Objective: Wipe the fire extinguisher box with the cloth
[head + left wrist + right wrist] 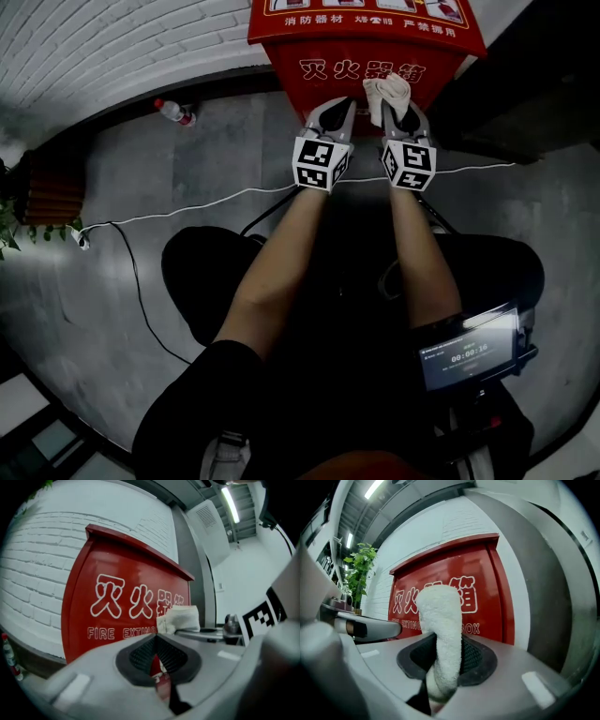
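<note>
A red fire extinguisher box [361, 52] with white lettering stands against the white brick wall; it also fills the left gripper view [122, 597] and the right gripper view [487, 592]. My right gripper [401, 111] is shut on a white cloth [386, 92], which sticks up between its pads [439, 634] just in front of the box's face. Beside it, my left gripper [330, 114] is shut with nothing in it, pads together [156, 656]. The cloth [180, 618] shows to its right in the left gripper view.
A plastic bottle [174, 112] lies on the grey floor by the wall to the left. A white cable [187, 211] runs across the floor. A potted plant [37, 192] stands at far left. A grey pillar [543, 588] rises right of the box.
</note>
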The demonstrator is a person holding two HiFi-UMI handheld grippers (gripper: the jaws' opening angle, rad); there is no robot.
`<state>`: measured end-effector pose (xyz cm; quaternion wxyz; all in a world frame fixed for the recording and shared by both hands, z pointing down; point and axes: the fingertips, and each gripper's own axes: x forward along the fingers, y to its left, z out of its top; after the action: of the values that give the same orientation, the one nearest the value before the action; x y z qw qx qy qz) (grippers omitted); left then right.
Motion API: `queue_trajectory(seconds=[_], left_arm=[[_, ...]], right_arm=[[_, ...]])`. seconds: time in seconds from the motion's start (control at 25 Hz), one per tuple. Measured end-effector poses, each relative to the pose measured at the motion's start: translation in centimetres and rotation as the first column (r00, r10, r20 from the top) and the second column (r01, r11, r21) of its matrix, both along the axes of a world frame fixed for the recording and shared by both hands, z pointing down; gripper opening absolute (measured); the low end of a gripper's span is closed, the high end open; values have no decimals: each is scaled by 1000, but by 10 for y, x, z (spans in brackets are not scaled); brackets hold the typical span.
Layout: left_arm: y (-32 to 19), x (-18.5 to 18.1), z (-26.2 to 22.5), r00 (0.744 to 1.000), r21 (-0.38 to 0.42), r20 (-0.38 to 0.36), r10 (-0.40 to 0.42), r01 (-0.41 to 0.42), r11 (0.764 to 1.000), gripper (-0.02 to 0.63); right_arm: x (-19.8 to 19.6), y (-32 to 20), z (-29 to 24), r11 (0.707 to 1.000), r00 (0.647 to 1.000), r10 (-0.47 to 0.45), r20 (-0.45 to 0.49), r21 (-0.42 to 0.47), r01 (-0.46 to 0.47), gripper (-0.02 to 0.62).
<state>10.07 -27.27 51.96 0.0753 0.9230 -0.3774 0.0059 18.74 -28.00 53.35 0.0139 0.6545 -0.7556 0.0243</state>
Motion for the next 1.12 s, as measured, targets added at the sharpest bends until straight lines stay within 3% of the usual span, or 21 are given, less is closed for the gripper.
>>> queue_trajectory(seconds=[0.32,0.72,0.88,1.12], left_arm=[[7,21,2,999,-3,6,33,-33,999,2],[5,-10,-2,1000,0,22,-18,18,1000,0],[8,-29,-16,999,20,14,-42,42,999,1],[14,-57,-39,997,62,7,-82,81,995,2]], right_arm=[[57,9,-2,995,994,104,18,-1,-104,110],[106,20,-3,969,965,249,82,-17,-248,103],[89,28,-28,973,973,226,54,40,-229,101],[26,39,-83,982,995,97,4,165,-96,101]])
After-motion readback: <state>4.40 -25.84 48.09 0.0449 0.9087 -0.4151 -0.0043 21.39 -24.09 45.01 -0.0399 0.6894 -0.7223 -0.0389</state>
